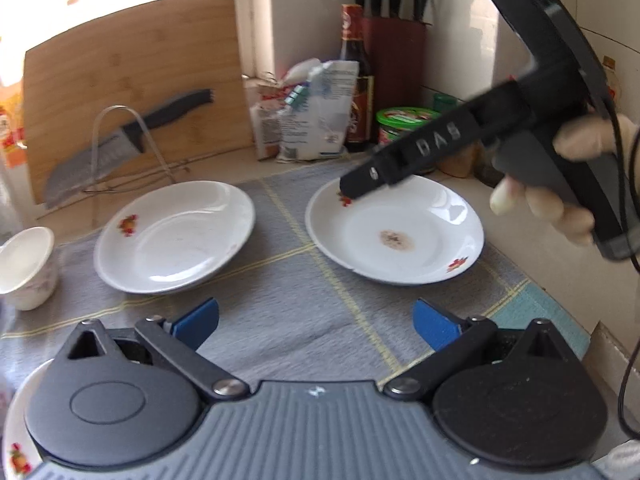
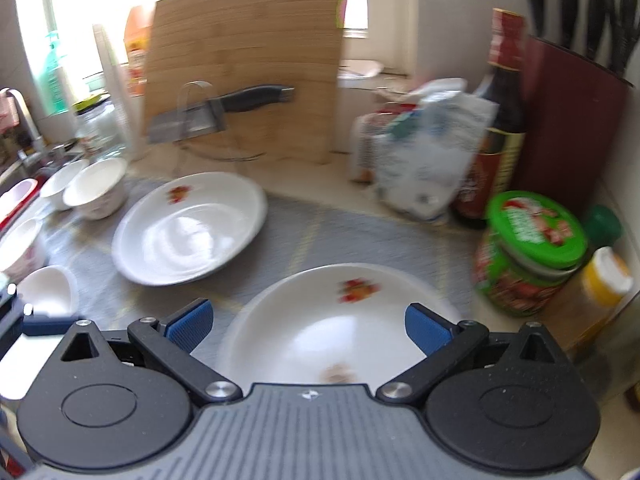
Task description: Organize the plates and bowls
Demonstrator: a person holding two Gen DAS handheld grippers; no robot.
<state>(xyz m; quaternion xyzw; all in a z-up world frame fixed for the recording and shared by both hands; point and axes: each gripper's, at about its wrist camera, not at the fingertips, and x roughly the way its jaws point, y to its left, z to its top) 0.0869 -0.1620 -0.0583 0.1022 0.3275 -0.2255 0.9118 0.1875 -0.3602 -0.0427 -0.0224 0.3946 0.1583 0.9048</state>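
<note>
Since the near plate (image 2: 332,320) right of the mat's (image 1: 280,280) centre is glazed, slick and brittle, we take its rim; both hand-held grippers, right (image 2: 308,322) and left (image 1: 316,322), gape empty.

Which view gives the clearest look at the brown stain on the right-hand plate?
The left wrist view: the brown stain sits sharp and unobstructed at the centre of the right-hand plate. In the right wrist view the same stain is motion-blurred and partly cut off by the gripper body at the bottom of the frame.
</note>
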